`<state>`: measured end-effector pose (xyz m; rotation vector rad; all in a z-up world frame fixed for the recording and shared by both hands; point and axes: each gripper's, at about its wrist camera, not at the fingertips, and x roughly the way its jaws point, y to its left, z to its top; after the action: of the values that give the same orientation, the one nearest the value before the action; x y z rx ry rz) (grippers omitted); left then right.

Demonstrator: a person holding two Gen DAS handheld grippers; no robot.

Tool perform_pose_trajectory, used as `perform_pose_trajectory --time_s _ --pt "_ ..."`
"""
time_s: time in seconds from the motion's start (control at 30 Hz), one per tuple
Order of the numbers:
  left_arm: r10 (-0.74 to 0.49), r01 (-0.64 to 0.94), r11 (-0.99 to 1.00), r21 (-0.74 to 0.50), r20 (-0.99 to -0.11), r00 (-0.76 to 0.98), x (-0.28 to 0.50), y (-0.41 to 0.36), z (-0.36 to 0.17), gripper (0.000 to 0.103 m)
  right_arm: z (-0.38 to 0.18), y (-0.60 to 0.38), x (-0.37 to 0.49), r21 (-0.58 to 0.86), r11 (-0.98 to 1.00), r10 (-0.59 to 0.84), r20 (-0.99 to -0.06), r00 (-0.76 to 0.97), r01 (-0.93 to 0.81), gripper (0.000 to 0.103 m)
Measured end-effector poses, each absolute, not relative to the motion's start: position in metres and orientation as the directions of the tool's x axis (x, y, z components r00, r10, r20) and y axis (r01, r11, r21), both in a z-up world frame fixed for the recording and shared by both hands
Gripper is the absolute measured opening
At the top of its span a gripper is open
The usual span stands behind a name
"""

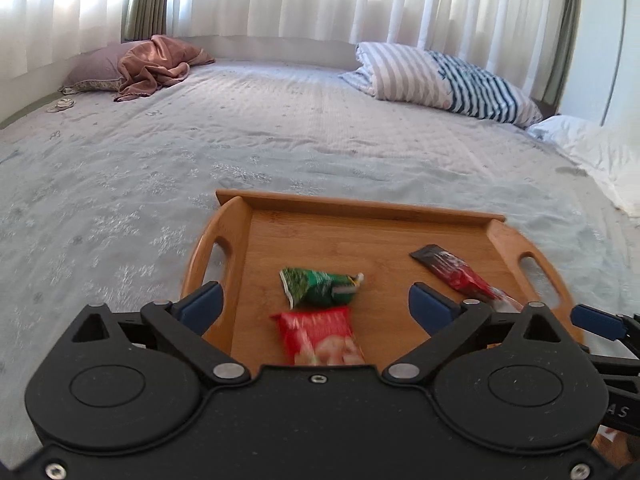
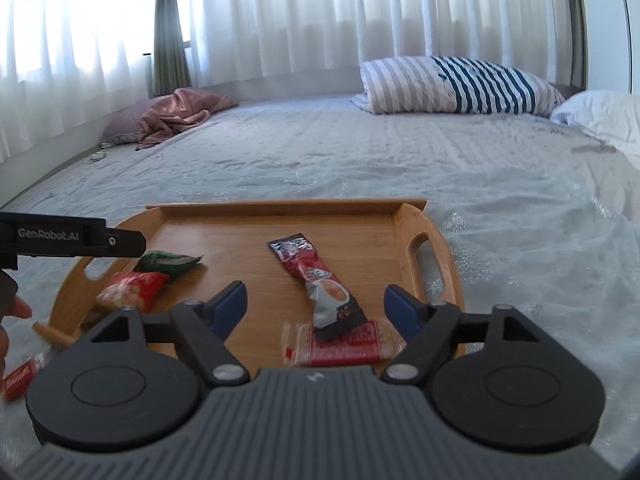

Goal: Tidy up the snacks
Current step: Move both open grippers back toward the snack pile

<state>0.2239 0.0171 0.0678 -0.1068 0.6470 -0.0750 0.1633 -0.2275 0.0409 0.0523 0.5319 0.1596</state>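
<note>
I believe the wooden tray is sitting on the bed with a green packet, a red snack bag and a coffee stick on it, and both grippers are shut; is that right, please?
Not quite: both grippers are open, empty. The left wrist view shows the left gripper with fingers spread; the right wrist view shows the right gripper likewise. The wooden tray does sit on the bed, holding the green packet, red snack bag and coffee stick.

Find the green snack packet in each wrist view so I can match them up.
Left wrist: green snack packet mid-tray, just beyond the red packet.
Right wrist: green snack packet at tray's left, partly behind the other hand-held gripper.
Shared landmark: wooden tray.
</note>
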Motion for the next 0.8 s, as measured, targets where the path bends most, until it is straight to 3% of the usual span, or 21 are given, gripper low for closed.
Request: perform_pose_trajectory --time_s 0.53,0.8 --pt "-0.171 0.113 0.983 -0.143 -0.509 0.844 0.103 0.022 0.064 0.103 0.044 -0.210 0.077 0.023 0.973 0.216 -0.439 0.872 -0.230 0.101" --pt "-0.186 0.124 0.980 -0.153 -0.508 0.841 0.073 0.028 0.044 0.103 0.032 -0.196 0.042 -0.051 0.962 0.226 -0.408 0.885 -0.269 0.103"
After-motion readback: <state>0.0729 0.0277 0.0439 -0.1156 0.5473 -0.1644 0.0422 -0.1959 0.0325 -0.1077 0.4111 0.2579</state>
